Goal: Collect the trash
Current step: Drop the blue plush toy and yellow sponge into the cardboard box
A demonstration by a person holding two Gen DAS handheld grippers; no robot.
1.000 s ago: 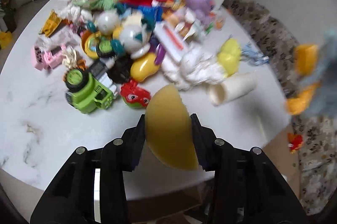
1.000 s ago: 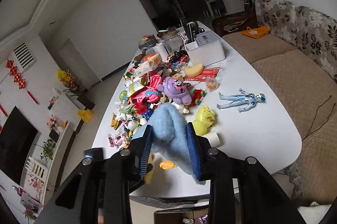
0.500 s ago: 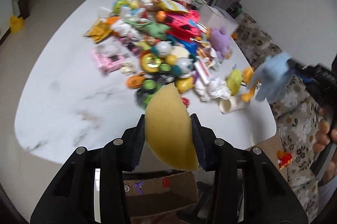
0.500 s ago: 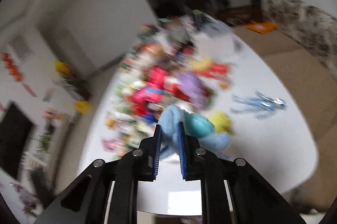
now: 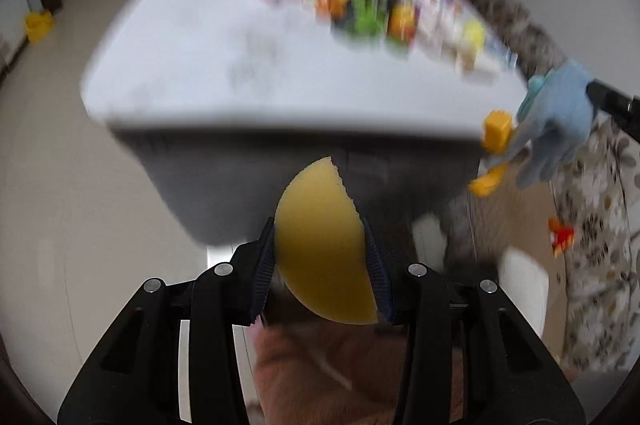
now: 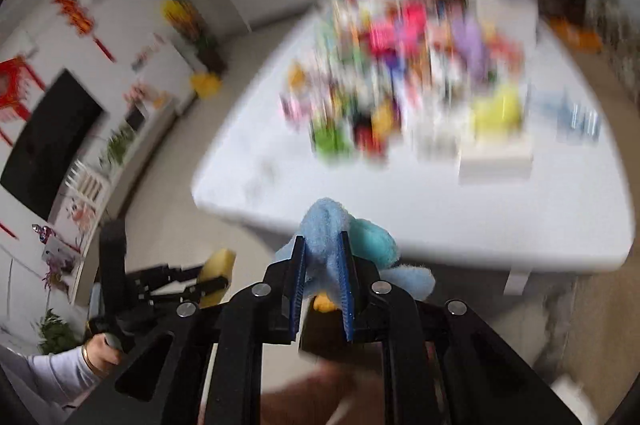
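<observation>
My left gripper (image 5: 320,245) is shut on a yellow half-round sponge (image 5: 320,249) and holds it below the near edge of the white table (image 5: 200,65). My right gripper (image 6: 323,273) is shut on a light blue plush toy (image 6: 326,229) with orange feet, in front of the table's near edge. The plush also shows in the left wrist view (image 5: 556,121), at the right. The left gripper with the sponge shows in the right wrist view (image 6: 214,275), low at the left. A blurred pile of toys and trash (image 6: 408,73) covers the table.
A brown cardboard box (image 5: 328,369) lies blurred below my left gripper. A floral sofa (image 5: 592,225) stands to the right of the table. A dark TV (image 6: 48,141) and a cabinet line the left wall. The floor (image 5: 60,205) lies left of the table.
Both grippers have pulled back from the table and dropped below its near edge, each still holding its item. The views are now blurred with motion.
</observation>
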